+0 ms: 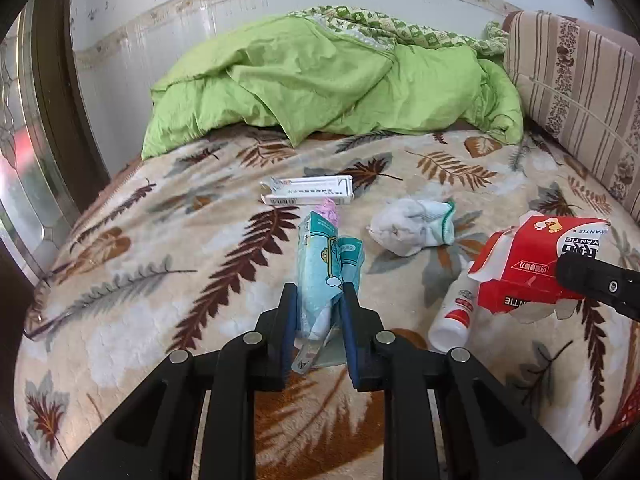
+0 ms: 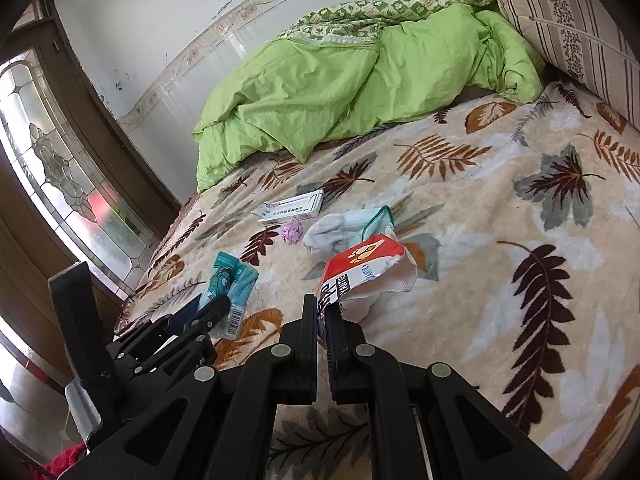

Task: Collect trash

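Tools first: the left tool (image 1: 319,294) is clenched on a crumpled teal plastic wrapper (image 1: 326,264), lifted just above the leaf-patterned cream blanket (image 1: 480,360) of the bed. The right tool (image 2: 320,312) is clamped on a torn red-and-white cardboard box (image 2: 362,270), held near the bed's front edge. Under that box lies a white plastic bottle with a red label (image 1: 454,316). Toward the bed's middle rest a balled white sock with a green cuff (image 1: 414,226), a small crumpled purple paper (image 2: 291,230) and a long white carton (image 1: 308,191). A rumpled green quilt (image 1: 320,76) is heaped along the far edge.
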`<act>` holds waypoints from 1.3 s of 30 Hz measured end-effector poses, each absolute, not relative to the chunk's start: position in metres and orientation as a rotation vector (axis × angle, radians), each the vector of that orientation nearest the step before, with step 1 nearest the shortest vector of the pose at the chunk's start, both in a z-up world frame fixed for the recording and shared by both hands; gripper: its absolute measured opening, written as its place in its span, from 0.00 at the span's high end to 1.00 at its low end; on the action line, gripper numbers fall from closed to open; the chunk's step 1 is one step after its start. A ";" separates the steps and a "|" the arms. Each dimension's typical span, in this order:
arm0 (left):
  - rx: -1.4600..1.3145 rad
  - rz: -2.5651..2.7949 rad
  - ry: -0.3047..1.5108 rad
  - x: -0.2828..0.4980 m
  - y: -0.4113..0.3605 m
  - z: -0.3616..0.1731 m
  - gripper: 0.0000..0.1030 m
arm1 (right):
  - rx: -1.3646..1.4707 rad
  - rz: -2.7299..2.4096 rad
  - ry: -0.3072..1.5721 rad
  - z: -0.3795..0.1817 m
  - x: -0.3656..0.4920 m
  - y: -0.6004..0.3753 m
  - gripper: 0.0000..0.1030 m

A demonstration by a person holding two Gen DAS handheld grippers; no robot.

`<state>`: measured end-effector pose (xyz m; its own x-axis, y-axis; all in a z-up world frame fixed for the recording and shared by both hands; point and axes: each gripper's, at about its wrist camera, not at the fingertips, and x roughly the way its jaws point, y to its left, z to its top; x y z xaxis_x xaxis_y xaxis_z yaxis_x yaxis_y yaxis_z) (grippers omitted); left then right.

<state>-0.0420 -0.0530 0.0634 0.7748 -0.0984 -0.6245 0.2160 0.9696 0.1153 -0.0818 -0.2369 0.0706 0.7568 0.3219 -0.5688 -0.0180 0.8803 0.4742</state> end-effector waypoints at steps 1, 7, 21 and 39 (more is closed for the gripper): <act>0.184 -0.168 0.662 -0.042 -0.052 0.064 0.80 | 0.465 0.193 0.694 0.070 -0.081 -0.236 0.95; 0.191 -0.152 0.658 -0.040 -0.052 0.063 0.80 | 0.450 0.199 0.696 0.069 -0.078 -0.230 0.95; 0.184 -0.103 0.653 -0.036 -0.045 0.064 0.80 | 0.440 0.206 0.687 0.071 -0.080 -0.227 0.95; 0.143 -0.003 0.672 -0.026 -0.024 0.063 0.80 | 0.408 0.260 0.681 0.074 -0.077 -0.207 0.95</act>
<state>-0.0261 -0.0235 0.0634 0.7832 0.0434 -0.6202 0.0492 0.9901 0.1313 -0.0769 -0.2070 0.0739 0.7494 0.3617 -0.5546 -0.0994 0.8896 0.4459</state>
